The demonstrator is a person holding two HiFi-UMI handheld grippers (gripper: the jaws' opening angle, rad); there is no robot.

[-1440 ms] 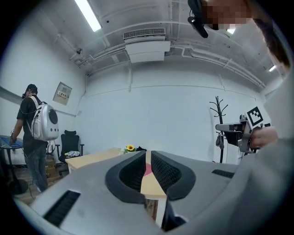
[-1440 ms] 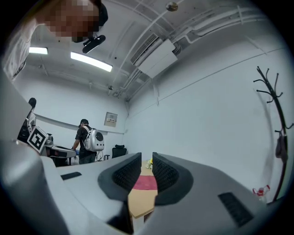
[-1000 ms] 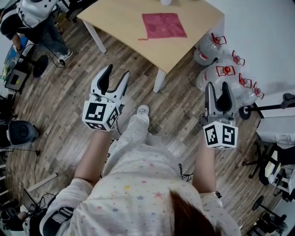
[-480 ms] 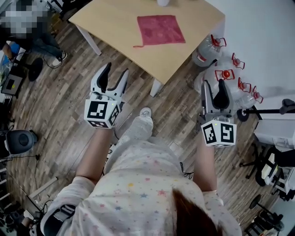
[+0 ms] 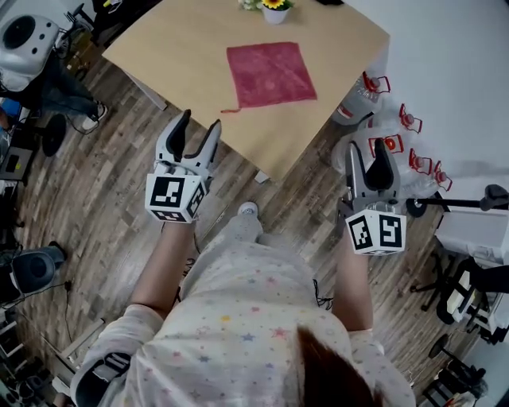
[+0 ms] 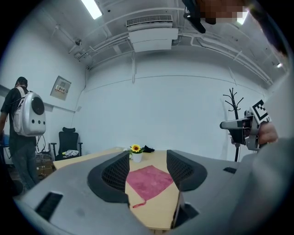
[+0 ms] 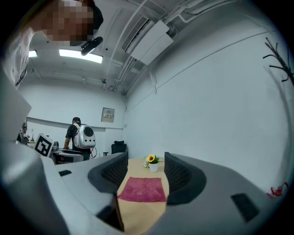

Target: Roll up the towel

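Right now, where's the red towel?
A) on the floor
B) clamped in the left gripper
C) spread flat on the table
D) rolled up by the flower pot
C: the towel lies spread flat on the table; the left gripper and the right gripper are both open and clear of it.

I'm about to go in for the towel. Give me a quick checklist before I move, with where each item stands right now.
1. Towel lies flat and spread out on the table: ok.
2. Left gripper jaws apart, nothing between them: ok.
3. Right gripper jaws apart, nothing between them: ok.
4. Grippers at the towel: not ok; both are held short of it, touching nothing.
5. Flower pot apart from the towel, beyond its far edge: ok.
6. Whether the loose thread at the towel's near corner will snag: cannot tell.
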